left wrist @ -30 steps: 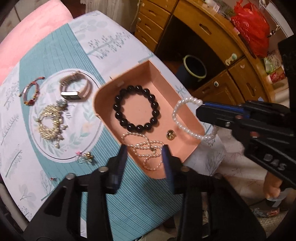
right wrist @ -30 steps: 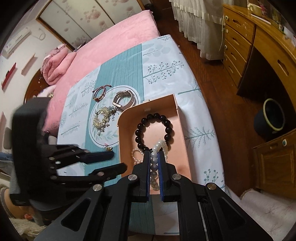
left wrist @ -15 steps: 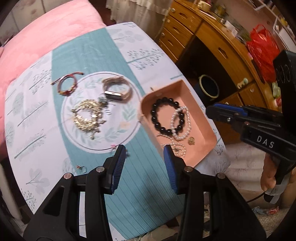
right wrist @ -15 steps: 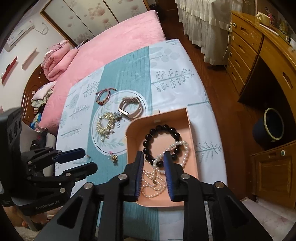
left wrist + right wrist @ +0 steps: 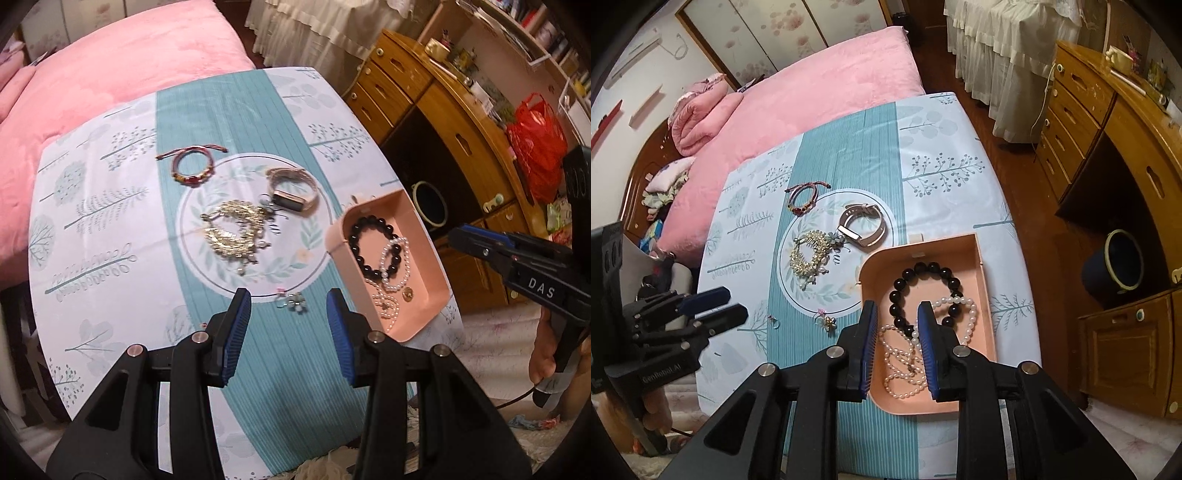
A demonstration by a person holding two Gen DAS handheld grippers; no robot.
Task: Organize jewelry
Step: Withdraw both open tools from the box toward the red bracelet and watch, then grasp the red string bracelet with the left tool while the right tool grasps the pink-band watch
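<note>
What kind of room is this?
Most likely a bedroom: a bed with a pink blanket sits behind the table, and a wooden dresser stands by white curtains.

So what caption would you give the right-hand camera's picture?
Open right gripper hovering over a pink tray of bead and pearl bracelets, more jewelry waiting on the tablecloth.

Dim warm indoor light (edges fisheye-warped), slight blur.
</note>
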